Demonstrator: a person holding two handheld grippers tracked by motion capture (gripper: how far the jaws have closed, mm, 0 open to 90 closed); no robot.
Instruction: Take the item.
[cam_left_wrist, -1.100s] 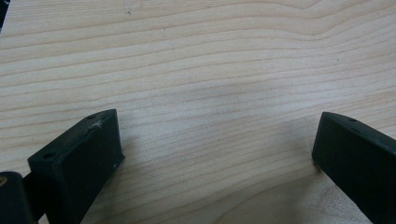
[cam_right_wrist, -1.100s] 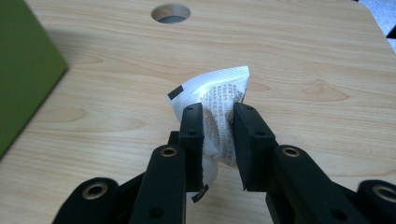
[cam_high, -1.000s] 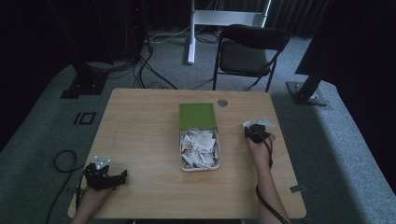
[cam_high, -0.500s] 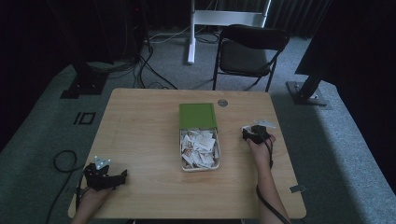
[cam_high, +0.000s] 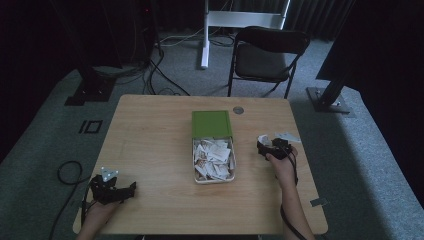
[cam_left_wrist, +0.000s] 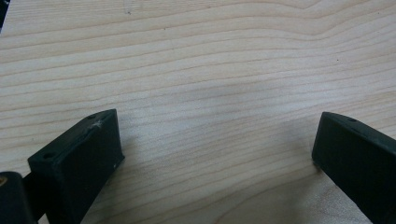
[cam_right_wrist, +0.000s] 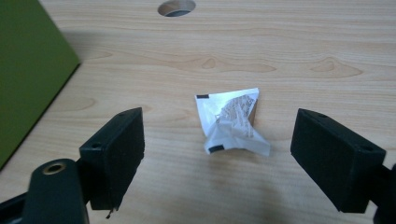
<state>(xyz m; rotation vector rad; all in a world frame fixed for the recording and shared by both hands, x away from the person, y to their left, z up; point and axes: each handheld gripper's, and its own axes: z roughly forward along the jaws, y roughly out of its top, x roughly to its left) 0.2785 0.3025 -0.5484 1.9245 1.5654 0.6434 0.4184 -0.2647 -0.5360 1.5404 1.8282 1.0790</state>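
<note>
My right gripper (cam_right_wrist: 217, 128) is open, its jaws wide apart just above the wooden table (cam_right_wrist: 299, 51). A crumpled white packet (cam_right_wrist: 231, 122) lies on the wood between and slightly ahead of the jaws, touching neither. In the high view that gripper (cam_high: 272, 148) sits right of a green box (cam_high: 212, 124), with the white packet (cam_high: 263, 138) at its tip. The box's open tray (cam_high: 214, 159) holds several white packets. My left gripper (cam_left_wrist: 215, 123) is open over bare wood, and it rests near the table's front left corner (cam_high: 112, 190).
A second flat white slip (cam_high: 288, 136) lies just right of the right gripper. A round cable hole (cam_high: 238, 110) is in the table behind the box. The green box side (cam_right_wrist: 28, 70) stands left of the right gripper. A folding chair (cam_high: 267, 55) stands beyond the table.
The right gripper has drawn back a little toward the person's edge of the table. The left gripper has stayed where it was.
</note>
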